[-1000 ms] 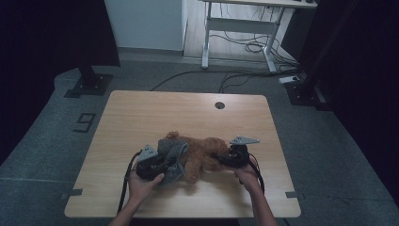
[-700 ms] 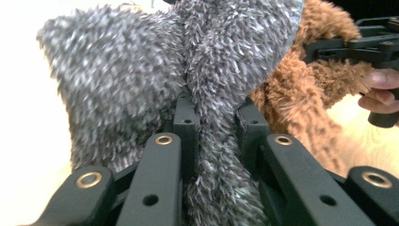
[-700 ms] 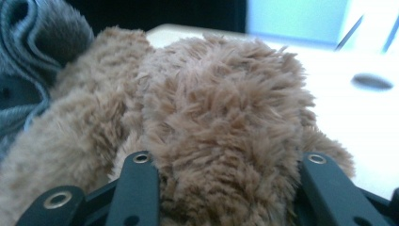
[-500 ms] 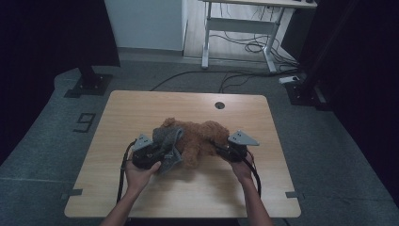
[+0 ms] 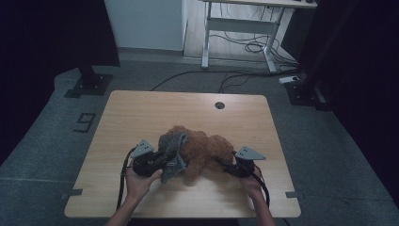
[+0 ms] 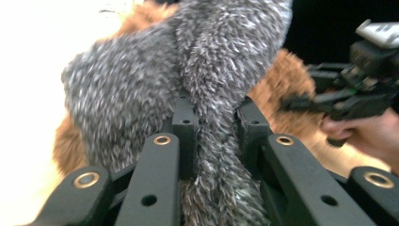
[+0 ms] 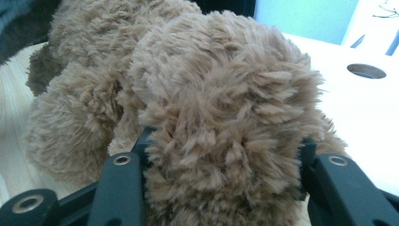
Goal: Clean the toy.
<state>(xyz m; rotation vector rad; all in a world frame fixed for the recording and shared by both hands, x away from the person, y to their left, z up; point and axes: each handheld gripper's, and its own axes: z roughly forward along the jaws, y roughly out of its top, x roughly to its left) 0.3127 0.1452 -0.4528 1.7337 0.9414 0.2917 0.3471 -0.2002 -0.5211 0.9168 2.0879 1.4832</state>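
brown plush toy on wooden table | left gripper clamps grey fuzzy cloth | right gripper loosening around plush

My left gripper is a black block under a pale grey three-cornered plate, with a black cable looping off behind. My right gripper looks the same, plate and all. Up close, the jaws are matte black bars with brass-ringed rivets and small screw holes. Forearms bare, no sleeves.
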